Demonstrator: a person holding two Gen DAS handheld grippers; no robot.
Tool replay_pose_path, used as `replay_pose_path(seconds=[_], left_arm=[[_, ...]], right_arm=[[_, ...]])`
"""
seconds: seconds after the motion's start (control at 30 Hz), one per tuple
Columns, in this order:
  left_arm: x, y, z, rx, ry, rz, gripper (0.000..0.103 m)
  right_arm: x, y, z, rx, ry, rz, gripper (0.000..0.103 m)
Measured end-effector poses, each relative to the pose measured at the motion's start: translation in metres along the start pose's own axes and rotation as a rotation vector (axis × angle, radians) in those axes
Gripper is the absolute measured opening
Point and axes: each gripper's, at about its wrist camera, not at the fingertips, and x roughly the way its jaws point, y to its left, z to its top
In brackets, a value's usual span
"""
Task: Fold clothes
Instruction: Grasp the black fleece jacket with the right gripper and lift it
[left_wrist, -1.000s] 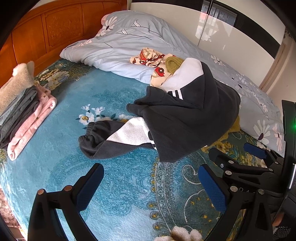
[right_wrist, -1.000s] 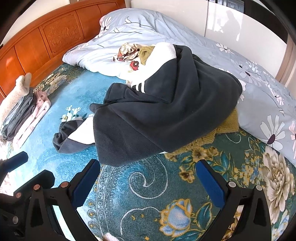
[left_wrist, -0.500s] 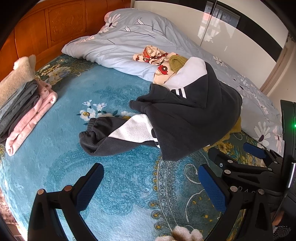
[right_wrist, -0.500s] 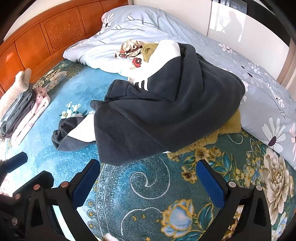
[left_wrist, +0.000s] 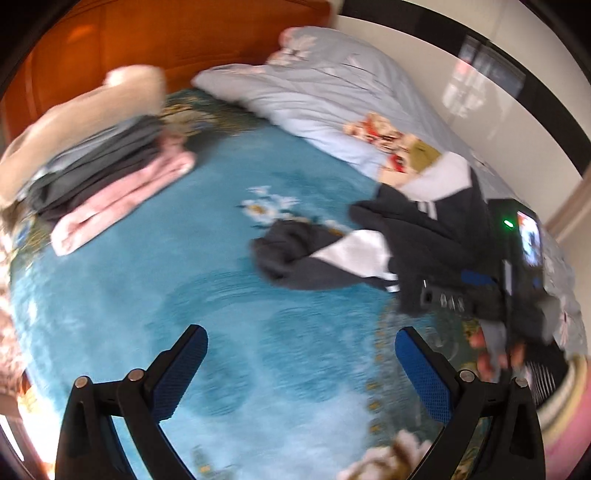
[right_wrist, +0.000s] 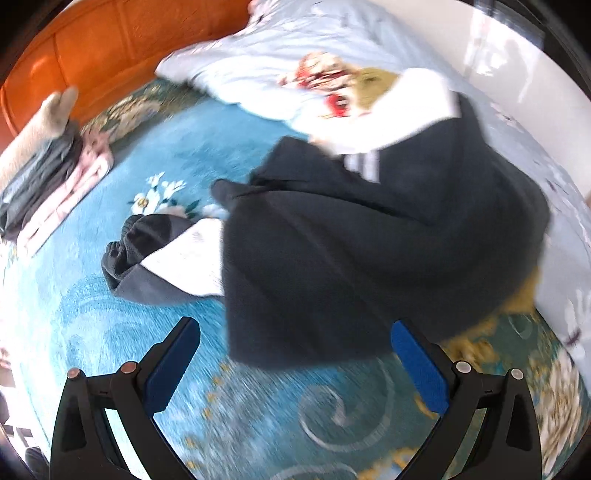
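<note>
Both cameras had swung since half a second earlier, and the views came through blurred. My left gripper (left_wrist: 301, 365) had turned toward the folded stack (left_wrist: 99, 177) by the headboard (left_wrist: 184, 40), its fingers spread wide over the blue bedspread (left_wrist: 177, 288), holding nothing. My right gripper (right_wrist: 295, 363) had closed in on the dark fleece garment (right_wrist: 369, 243) heaped mid-bed against the pale duvet (right_wrist: 258, 51), fingers apart just short of its hem.
</note>
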Motion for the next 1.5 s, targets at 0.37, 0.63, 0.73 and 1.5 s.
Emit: replay_pose_path(seconds=[0.37,0.63,0.73,1.5], left_arm=[[-0.044,0.061,-0.017,-0.036,-0.066,0.105,0.103],[-0.062,0.099,-0.021,-0.117,-0.096,0.163,0.103],[-0.068,0.110,-0.020,-0.156,-0.108,0.159,0.103],[-0.102,0.050,0.000,0.015,-0.162,-0.096,0.103]], right_arm=[[0.071,0.046,0.076,-0.026,0.038,-0.059,0.087],[0.100,0.046,0.076,-0.046,0.138,-0.281,0.060],[0.090,0.042,0.071,-0.095,0.115,-0.392,0.036],[-0.191,-0.071,0.060,-0.119,-0.410,-0.884,0.011]])
